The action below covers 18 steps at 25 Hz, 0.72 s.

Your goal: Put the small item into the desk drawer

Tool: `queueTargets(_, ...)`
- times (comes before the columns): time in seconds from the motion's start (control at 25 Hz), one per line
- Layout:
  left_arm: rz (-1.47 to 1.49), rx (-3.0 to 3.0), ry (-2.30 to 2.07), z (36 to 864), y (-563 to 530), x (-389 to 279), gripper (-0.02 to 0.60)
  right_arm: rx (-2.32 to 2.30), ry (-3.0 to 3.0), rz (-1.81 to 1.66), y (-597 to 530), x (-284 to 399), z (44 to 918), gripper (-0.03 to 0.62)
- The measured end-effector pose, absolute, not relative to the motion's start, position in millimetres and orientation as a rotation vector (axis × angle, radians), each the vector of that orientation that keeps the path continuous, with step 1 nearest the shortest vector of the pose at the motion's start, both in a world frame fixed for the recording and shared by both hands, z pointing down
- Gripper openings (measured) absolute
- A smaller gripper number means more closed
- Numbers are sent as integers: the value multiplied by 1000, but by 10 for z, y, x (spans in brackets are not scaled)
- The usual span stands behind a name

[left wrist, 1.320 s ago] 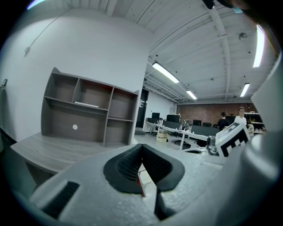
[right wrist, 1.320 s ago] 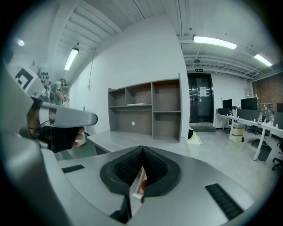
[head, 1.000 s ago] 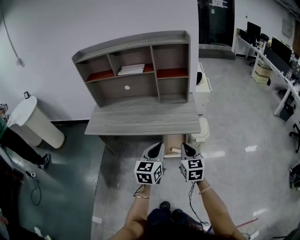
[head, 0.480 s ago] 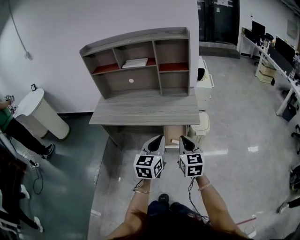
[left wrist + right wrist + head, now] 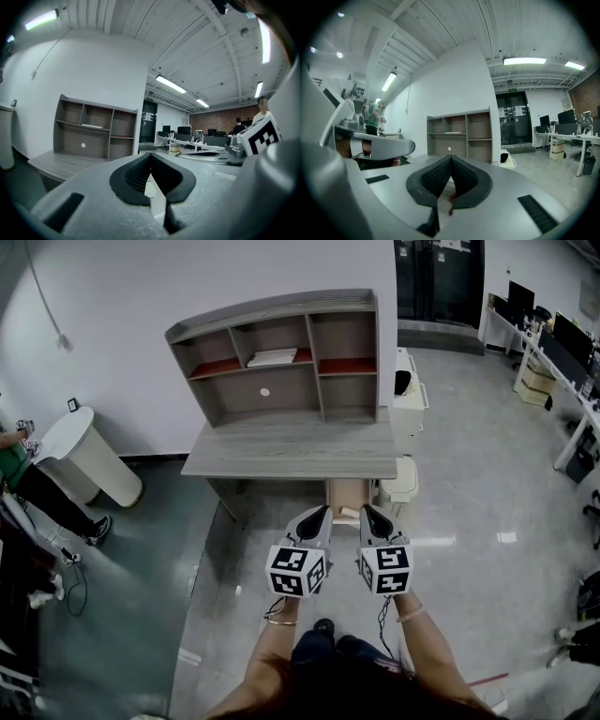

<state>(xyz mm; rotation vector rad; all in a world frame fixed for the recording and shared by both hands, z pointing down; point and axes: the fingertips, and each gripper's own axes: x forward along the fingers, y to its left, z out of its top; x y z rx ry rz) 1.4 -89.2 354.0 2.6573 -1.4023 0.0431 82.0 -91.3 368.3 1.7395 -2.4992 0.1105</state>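
The grey wooden desk (image 5: 291, 454) with its shelf hutch (image 5: 281, 357) stands against the white wall, ahead of both grippers. Under the desk's right end shows a pale wooden drawer unit (image 5: 349, 493); I cannot tell whether a drawer is pulled out. My left gripper (image 5: 319, 515) and right gripper (image 5: 367, 513) hang side by side over the floor, short of the desk, both shut. In the left gripper view the pads of the left gripper (image 5: 150, 155) meet with nothing between them. The right gripper (image 5: 451, 157) looks the same; a reddish sliver shows low in its gap, unclear what.
A flat white object (image 5: 273, 357) lies on a hutch shelf. A white bin (image 5: 92, 463) and a person (image 5: 33, 491) are at the left. White cabinets (image 5: 409, 395) stand right of the desk. Office desks with monitors (image 5: 562, 352) line the far right.
The view has shifted forward and left, so the desk sits slightly higher in the frame. Both grippers stay shut and side by side. The person at left has come further into view.
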Motion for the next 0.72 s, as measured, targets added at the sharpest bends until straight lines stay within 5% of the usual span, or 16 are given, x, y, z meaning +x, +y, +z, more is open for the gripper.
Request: queueTargets(0.72, -2, 2754, -1368, 3237, -862, -195, 15, 1805, -2500, -51, -756, 596, 3243, 2)
